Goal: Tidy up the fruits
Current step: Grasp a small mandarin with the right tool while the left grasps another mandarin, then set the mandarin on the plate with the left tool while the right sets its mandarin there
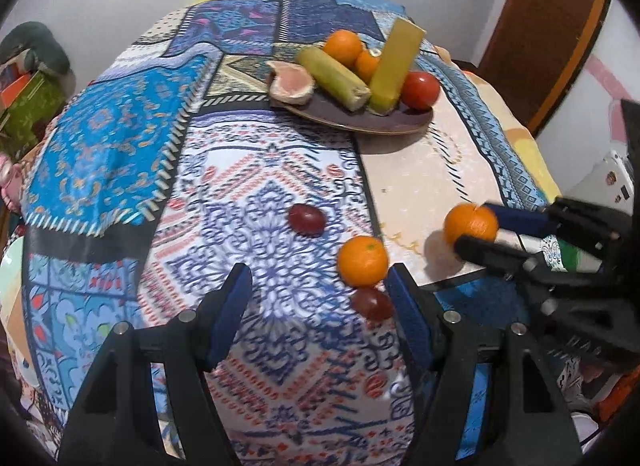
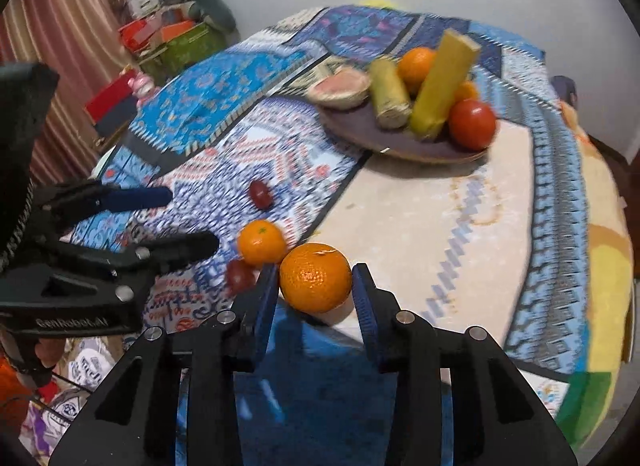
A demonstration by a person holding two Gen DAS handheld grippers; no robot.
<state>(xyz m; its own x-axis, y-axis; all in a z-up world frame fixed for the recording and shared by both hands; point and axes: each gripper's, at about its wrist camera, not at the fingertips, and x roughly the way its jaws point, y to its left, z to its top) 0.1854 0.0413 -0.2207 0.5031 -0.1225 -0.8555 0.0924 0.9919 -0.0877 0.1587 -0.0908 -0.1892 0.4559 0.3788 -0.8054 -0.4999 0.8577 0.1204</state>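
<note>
My right gripper is shut on an orange and holds it just above the table's near edge; it also shows in the left wrist view with the orange. My left gripper is open and empty over the cloth. A second orange and a red grape lie beside its right finger. Another grape lies farther out. A dark plate at the back holds oranges, a tomato, green and yellow sticks and a cut fruit.
A patterned blue and white cloth covers the round table. A brown door stands at the back right. Boxes and clutter sit past the table's left side. Bags lie on the floor below the near edge.
</note>
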